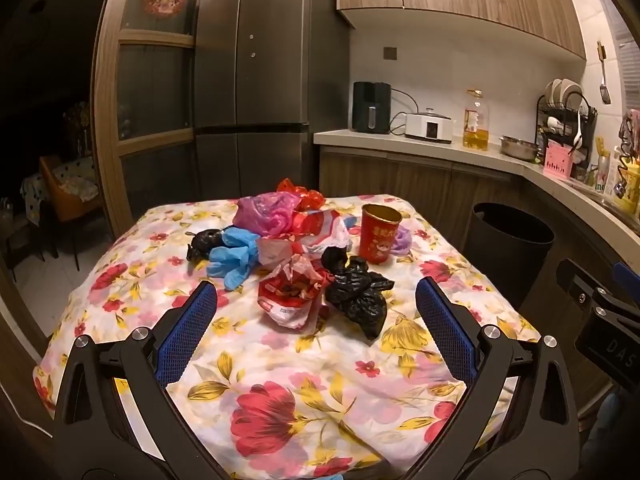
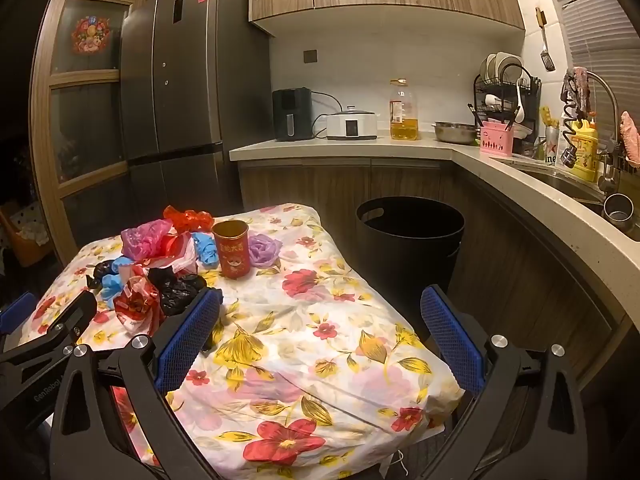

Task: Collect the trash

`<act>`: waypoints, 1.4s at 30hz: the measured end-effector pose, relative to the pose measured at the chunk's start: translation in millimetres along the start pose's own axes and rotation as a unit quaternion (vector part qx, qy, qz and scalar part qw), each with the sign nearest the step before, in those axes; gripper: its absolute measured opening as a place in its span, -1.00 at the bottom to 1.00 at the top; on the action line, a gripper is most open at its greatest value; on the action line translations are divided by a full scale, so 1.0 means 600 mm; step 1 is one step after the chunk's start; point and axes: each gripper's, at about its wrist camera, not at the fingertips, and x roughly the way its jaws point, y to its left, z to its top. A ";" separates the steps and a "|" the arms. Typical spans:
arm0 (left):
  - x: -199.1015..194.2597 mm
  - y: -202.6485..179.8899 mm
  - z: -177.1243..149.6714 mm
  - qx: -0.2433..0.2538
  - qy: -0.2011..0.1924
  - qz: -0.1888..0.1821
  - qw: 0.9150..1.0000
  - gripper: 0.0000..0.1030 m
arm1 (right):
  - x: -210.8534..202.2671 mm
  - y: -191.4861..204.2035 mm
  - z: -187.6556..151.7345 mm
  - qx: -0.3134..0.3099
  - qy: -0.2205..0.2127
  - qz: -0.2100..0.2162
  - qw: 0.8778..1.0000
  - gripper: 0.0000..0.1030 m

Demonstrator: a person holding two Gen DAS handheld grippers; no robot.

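Crumpled bags, wrappers and blue gloves (image 1: 236, 258) heaped mid-table beside a red cup (image 1: 378, 234) on the floral cloth (image 1: 288, 364); black bin (image 2: 408, 236) stands beyond (interior dark). Left gripper (image 1: 316, 316) and right gripper (image 2: 320, 320) tilt downward, jaws apart, empty.

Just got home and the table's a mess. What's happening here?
A person holds a tool in each hand over the table, about to clear trash. Both the left tool and right tool are open and empty. Crumpled bags, blue gloves and a red cup still lie on the cloth. The black bin stands beside the table.
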 end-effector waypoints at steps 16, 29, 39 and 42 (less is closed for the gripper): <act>0.000 0.001 0.000 -0.003 -0.001 -0.001 1.000 0.89 | -0.007 0.000 0.004 0.001 -0.005 -0.004 1.000 0.89; -0.001 0.002 0.000 -0.005 -0.001 -0.002 1.000 0.89 | -0.009 0.000 0.006 0.001 -0.007 -0.005 1.000 0.89; -0.001 0.003 0.000 -0.006 -0.002 -0.003 1.000 0.89 | -0.008 0.001 0.004 0.001 -0.008 -0.005 1.000 0.89; -0.001 0.003 0.000 -0.007 -0.002 -0.002 1.000 0.89 | -0.007 0.001 0.005 0.002 -0.009 -0.005 1.000 0.89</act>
